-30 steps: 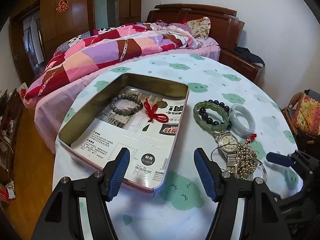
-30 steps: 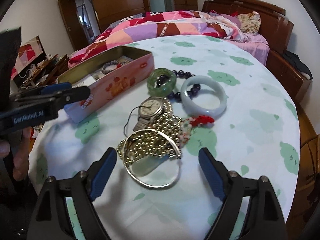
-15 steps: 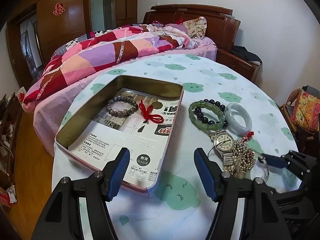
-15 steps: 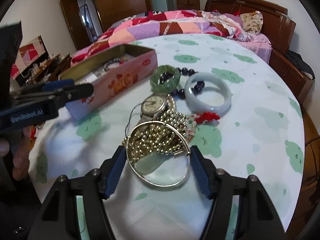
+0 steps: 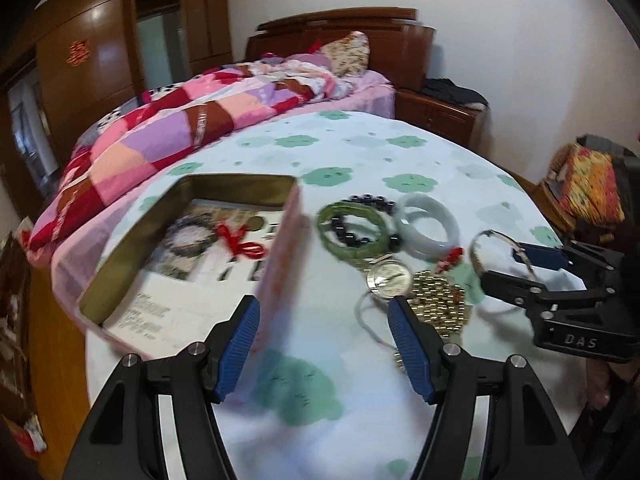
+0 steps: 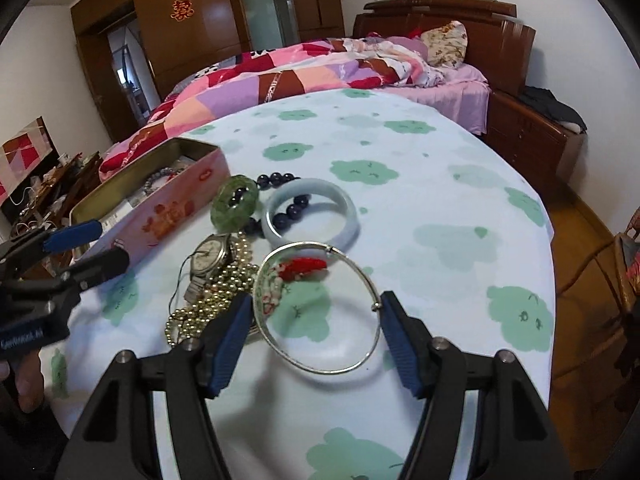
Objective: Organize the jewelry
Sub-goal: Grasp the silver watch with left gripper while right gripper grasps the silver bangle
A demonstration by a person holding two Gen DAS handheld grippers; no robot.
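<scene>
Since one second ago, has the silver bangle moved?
Yes. The silver bangle, gripped by the right gripper, has come off the gold beads, rightward and up.

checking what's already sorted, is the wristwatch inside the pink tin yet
No, the wristwatch lies on the tablecloth beside the gold bead chain, outside the pink tin.

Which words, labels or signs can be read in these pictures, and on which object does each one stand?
"DAS": white letters on the black body of the right tool.
"囍": red sign on the brown wooden wardrobe door.
White lettering on the black body of the left tool: too blurred to read.
Print on the paper lining the pink rectangular tin box: blurred, not readable.
Dial of the silver wristwatch: too small to read.
</scene>
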